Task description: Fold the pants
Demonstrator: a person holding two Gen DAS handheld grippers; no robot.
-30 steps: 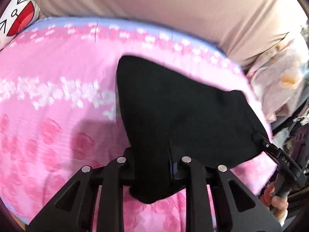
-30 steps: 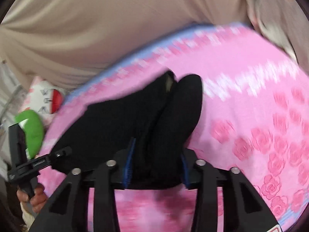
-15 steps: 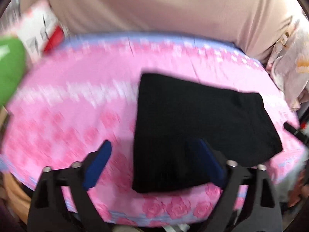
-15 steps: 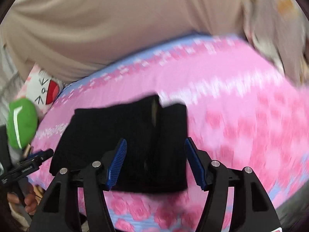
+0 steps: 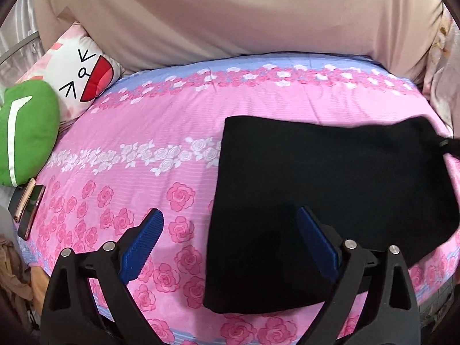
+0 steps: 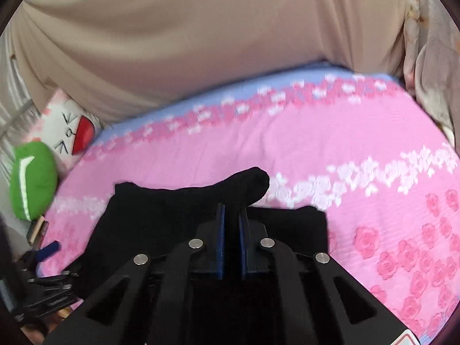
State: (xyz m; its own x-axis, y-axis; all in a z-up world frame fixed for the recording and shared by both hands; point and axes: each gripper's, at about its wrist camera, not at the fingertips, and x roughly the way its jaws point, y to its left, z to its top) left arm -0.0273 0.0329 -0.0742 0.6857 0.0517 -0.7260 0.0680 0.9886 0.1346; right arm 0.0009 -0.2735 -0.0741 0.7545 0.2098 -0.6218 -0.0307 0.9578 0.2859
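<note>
Black pants lie folded into a broad flat block on the pink rose-print bedsheet, seen from the left wrist camera toward the right half of the bed and near its front edge. The left gripper hovers at the near left corner of the block with its blue-padded fingers spread wide apart and nothing between them; one finger stands over bare sheet, the other over the cloth. At the far left a green cushion leans beside a white pillow with a cartoon face, and a phone lies at the sheet's left edge. A beige curtain hangs behind the bed.

From the right wrist camera, the right gripper has its two blue pads drawn close together, clamped on a raised fold of the pants. A rounded lobe of cloth lifts just beyond the fingertips, while the rest spreads flat on the bedsheet beneath and to both sides.
</note>
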